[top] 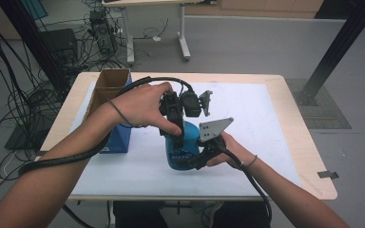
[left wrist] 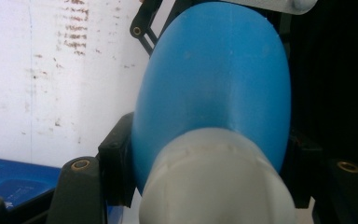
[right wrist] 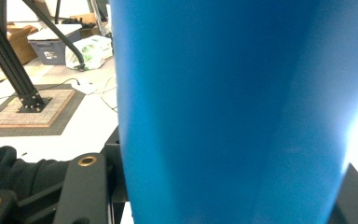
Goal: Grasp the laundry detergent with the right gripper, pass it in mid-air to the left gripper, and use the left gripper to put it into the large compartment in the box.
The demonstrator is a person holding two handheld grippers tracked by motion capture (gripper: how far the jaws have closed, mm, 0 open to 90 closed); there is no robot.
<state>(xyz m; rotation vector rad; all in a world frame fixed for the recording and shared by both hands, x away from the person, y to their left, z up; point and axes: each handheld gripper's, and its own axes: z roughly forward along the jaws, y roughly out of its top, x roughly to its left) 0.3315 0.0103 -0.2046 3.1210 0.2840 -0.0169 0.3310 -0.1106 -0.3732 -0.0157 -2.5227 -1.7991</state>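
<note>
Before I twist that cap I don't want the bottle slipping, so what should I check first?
1. Right gripper clamped on the blue bottle's body: ok.
2. Left gripper around the white cap: ok; firmness cannot tell.
3. Bottle upright on the white mat: ok.
4. Blue box apart from the bottle: ok.
5. Cap already loosened: cannot tell.

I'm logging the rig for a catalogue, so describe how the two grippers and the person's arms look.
Both grippers are black. The left gripper trails a thick black cable looping over the forearm; the right gripper trails a thinner one and carries a grey three-cornered plate. The fingers are black with brass-coloured screw inserts. Both forearms are sleeveless; each wrist wears a thin band, the left wrist band dark.
</note>
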